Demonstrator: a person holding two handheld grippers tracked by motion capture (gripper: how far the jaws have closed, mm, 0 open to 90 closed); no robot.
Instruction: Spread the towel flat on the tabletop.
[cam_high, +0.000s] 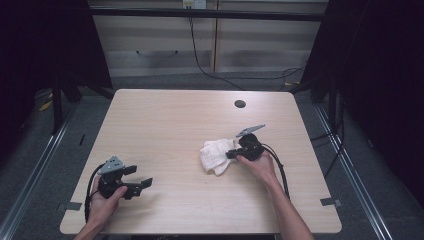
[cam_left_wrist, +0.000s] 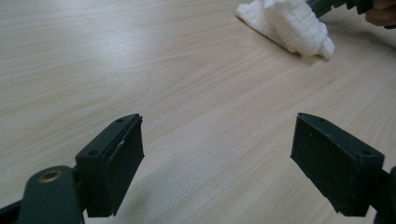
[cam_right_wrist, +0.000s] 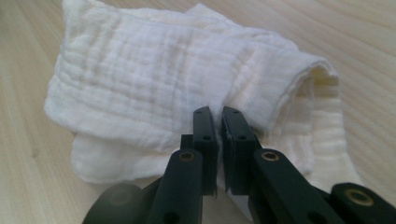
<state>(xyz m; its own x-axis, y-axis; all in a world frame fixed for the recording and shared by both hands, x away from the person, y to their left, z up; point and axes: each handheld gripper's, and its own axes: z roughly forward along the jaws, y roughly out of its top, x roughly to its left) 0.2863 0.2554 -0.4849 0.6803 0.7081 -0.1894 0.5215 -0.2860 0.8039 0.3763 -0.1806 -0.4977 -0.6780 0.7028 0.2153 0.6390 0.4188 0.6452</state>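
Wooden surface (cam_high: 165, 125) holds a white cloth (cam_high: 216, 155); right tongs (cam_high: 231, 154) pinch its edge, left tongs (cam_high: 141, 177) gape wide, empty.

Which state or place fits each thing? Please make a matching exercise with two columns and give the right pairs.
Things:
1. left gripper
2. right gripper
3. white cloth
4. round hole

States or places:
A. crumpled on the wood
B. near the table's far edge
C. jaws wide apart, over bare table
D. jaws closed on fabric

Pairs: 1-C, 2-D, 3-A, 4-B
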